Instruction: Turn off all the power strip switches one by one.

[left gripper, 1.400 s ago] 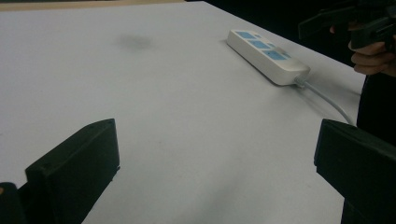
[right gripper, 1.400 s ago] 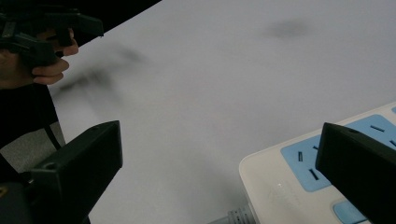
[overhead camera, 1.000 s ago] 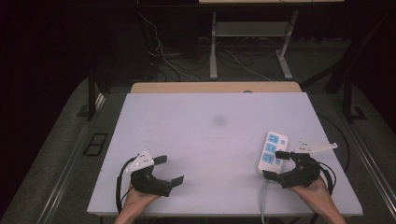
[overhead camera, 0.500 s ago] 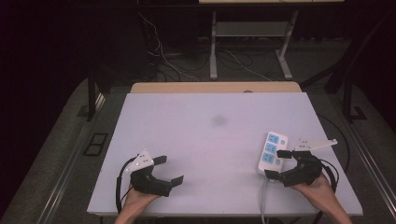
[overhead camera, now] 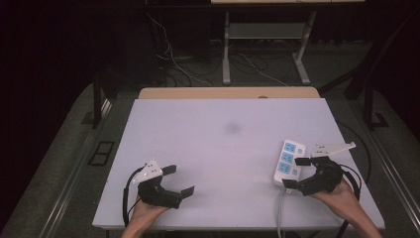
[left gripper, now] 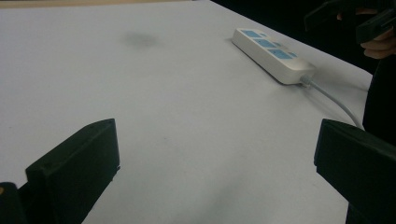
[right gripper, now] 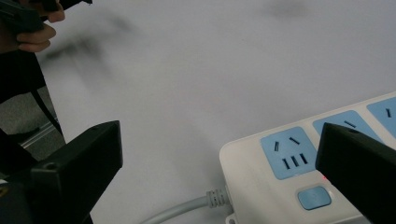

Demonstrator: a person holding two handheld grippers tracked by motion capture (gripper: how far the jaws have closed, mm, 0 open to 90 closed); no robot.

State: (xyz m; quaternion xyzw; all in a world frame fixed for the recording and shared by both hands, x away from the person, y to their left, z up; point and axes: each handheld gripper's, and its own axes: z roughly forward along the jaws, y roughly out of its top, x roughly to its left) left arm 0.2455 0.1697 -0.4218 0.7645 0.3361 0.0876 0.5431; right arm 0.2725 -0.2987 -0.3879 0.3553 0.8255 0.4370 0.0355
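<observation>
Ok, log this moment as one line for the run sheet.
left gripper: open, idle near table front edge | right gripper: open, jaws at cable end of power strip, not gripping | strip flat on table

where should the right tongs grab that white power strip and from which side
Probably across its narrow width at the cable end, coming down from above. The power strip lies flat on the table, long and slim, so only its short sides fit between the jaws. The right tongs are open and already at that end, where the cable exits.
</observation>
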